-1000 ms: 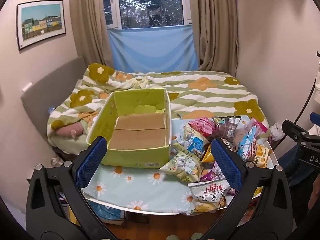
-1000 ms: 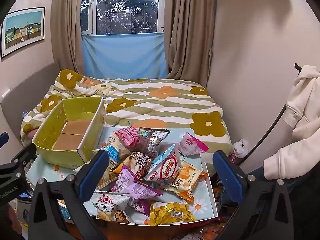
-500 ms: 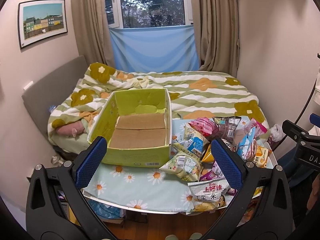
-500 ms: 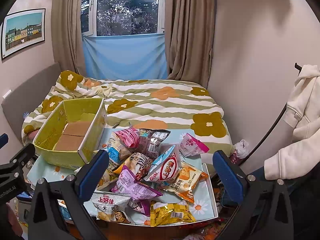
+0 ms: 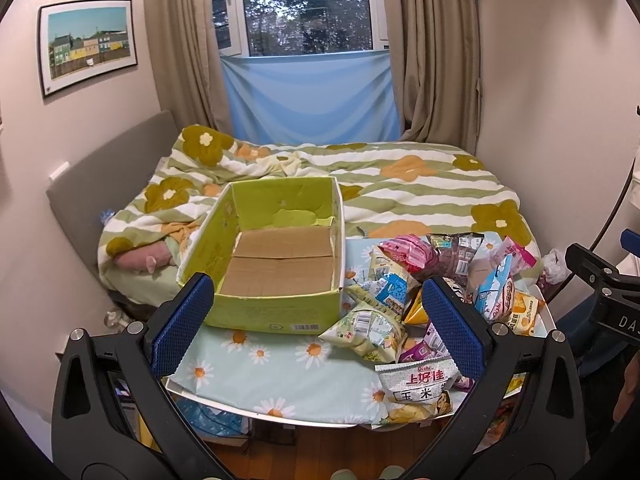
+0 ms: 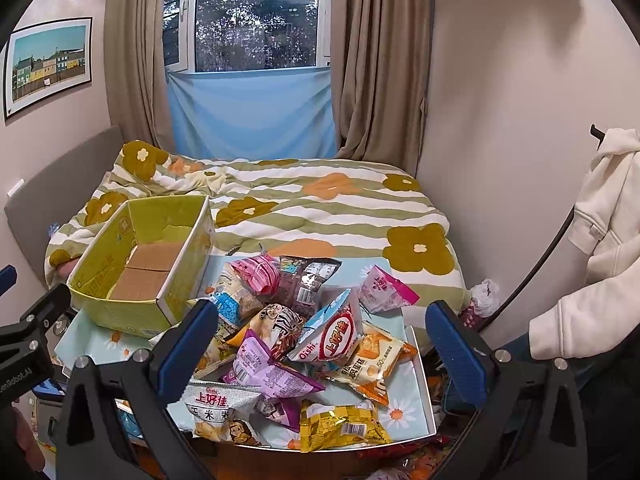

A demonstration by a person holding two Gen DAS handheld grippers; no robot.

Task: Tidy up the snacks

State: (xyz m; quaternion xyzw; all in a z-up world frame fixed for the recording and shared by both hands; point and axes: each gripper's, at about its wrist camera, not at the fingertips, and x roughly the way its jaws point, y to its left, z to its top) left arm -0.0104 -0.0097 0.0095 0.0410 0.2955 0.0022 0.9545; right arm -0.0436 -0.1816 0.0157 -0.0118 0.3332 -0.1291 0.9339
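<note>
An empty green cardboard box (image 5: pixel 276 280) stands on the left of a small table covered with a daisy-print cloth (image 5: pixel 280 364); it also shows in the right wrist view (image 6: pixel 136 276). A heap of several snack bags (image 6: pixel 304 336) lies on the table's right half, also seen in the left wrist view (image 5: pixel 424 292). My left gripper (image 5: pixel 316 324) is open and empty, held in front of the table's near edge. My right gripper (image 6: pixel 320 344) is open and empty, above the near side of the snack heap.
A bed with a green striped flower duvet (image 5: pixel 400 192) lies right behind the table. A wall is on the right with a cream hoodie (image 6: pixel 600 240) hanging. A grey headboard (image 5: pixel 112 184) is on the left. More snack bags sit under the table (image 6: pixel 400 464).
Both views have drifted slightly; the grippers stay open and nothing on the table has moved.
</note>
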